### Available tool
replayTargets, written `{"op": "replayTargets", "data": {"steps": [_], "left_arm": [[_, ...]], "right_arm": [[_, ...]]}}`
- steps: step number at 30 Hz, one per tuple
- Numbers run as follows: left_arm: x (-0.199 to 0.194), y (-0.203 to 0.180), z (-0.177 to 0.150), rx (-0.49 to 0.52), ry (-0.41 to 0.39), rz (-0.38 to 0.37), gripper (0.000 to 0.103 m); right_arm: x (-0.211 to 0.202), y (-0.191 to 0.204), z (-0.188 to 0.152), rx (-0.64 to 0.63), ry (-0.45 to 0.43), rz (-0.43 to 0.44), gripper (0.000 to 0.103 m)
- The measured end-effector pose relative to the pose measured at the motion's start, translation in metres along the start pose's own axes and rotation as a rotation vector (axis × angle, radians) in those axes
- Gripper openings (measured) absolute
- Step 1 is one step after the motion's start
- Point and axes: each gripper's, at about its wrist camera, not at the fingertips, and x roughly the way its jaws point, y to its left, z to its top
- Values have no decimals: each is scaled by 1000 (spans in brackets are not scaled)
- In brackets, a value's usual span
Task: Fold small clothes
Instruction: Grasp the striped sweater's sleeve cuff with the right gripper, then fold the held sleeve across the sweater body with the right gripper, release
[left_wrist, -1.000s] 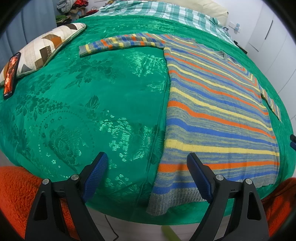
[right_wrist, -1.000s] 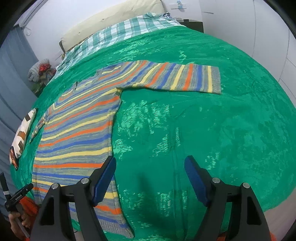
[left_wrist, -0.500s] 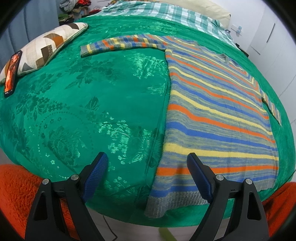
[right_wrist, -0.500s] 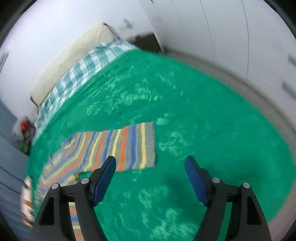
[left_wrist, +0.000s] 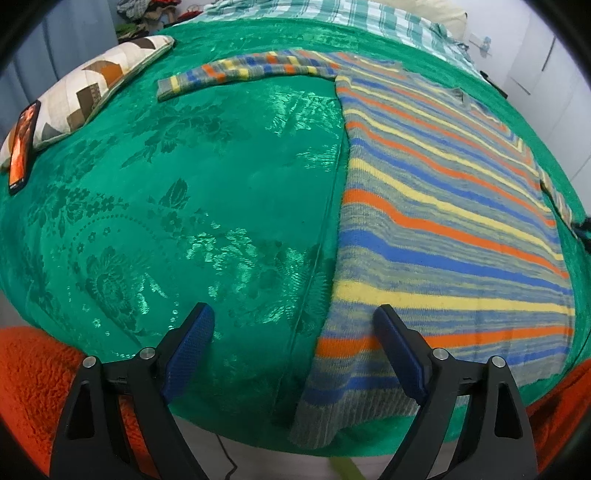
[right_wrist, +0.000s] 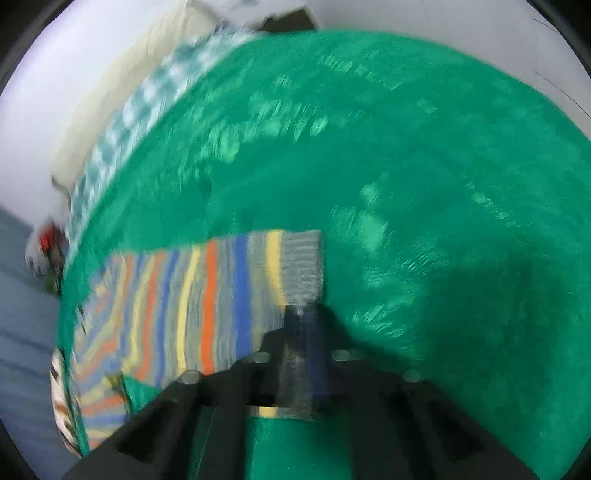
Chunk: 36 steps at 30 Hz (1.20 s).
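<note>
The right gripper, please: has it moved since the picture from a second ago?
Yes. The right gripper went from open over the green patterned bedspread to the striped knitted sweater's right sleeve cuff, and is shut on it.

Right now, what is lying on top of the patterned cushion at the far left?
A phone with a lit orange screen lies on the cushion's near end. The cover beneath the phone is hidden.

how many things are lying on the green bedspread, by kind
striped sweater: 1
patchwork cushion: 1
phone: 1
total: 3, on the green bedspread
</note>
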Motion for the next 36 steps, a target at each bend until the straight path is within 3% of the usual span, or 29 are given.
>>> {"op": "replayTargets", "data": {"steps": [4,7,10,13,19,20,22,23,24,30,34,35,36], "left_arm": [[0,-7,0,27,-9,-3,91],[-3,-7,-2,32,-21,-19,91],[-5,-4,-2,23,-29,-40,91],[-8,-1,0,10,-38,-62,91],[-16,7,4,11,-78,-61,91],[-16,10,4,8,-80,-58,91],[-14,14,5,-7,-72,-61,91],[-13,16,5,-15,-67,-64,91],[-12,18,5,-24,-63,-66,91],[-11,24,10,-41,-69,-77,91],[-7,23,12,-38,-63,-77,91],[-7,22,12,-34,-64,-75,91],[-7,21,12,-29,-66,-70,91]], "right_arm": [[-26,23,0,-82,-94,-76,4],[-57,59,2,-149,-172,-52,4],[-81,111,6,-219,-207,40,4],[-97,196,2,-336,-203,176,4],[-60,338,-31,-448,-98,410,4],[-49,352,-36,-449,-80,439,7],[-17,377,-44,-441,1,505,31],[1,384,-48,-430,50,512,56],[7,385,-54,-421,65,509,61],[35,349,-48,-372,103,463,61],[78,303,-56,-368,220,300,61],[90,288,-63,-386,244,202,55],[97,275,-67,-401,253,122,35]]}}
